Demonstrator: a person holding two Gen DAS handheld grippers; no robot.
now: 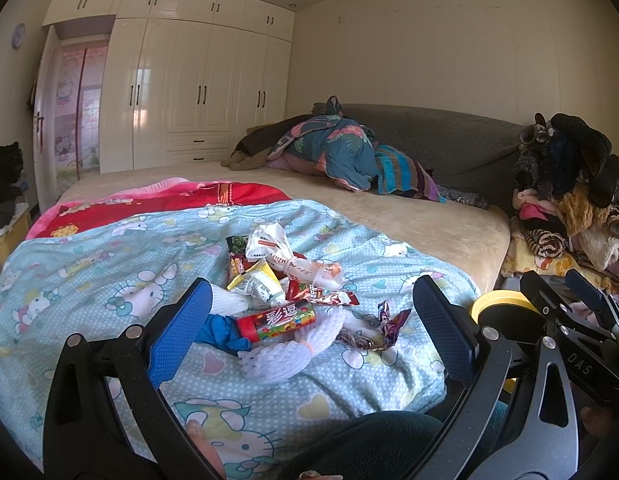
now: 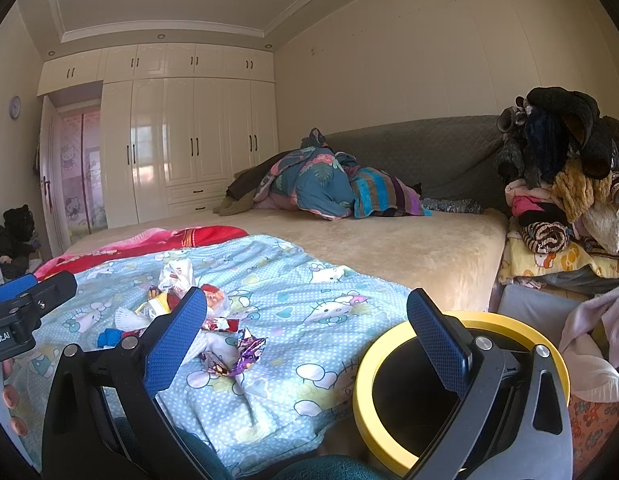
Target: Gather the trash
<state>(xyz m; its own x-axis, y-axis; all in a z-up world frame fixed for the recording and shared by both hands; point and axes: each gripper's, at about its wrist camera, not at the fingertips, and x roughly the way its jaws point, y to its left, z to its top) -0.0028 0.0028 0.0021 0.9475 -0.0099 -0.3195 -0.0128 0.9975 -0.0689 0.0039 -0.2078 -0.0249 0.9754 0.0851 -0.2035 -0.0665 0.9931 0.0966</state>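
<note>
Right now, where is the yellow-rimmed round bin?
The yellow-rimmed round bin stands off the bed's near right corner, right of the blue cartoon-print blanket, behind the open right claw.

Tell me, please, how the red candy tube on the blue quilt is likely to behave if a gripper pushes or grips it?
The red candy tube is a cylinder lying on its side, so it would probably roll when nudged. It looks stiff, so it should hold shape in a grip. Resting on white foam netting and soft quilt, it may shift unevenly.

My finger pads (image 1: 180, 332) look like textured blue rubber on matt black plastic; the wrappers (image 1: 289, 276) are crinkly, glossy film, the quilt (image 1: 109, 264) soft printed cloth.
</note>
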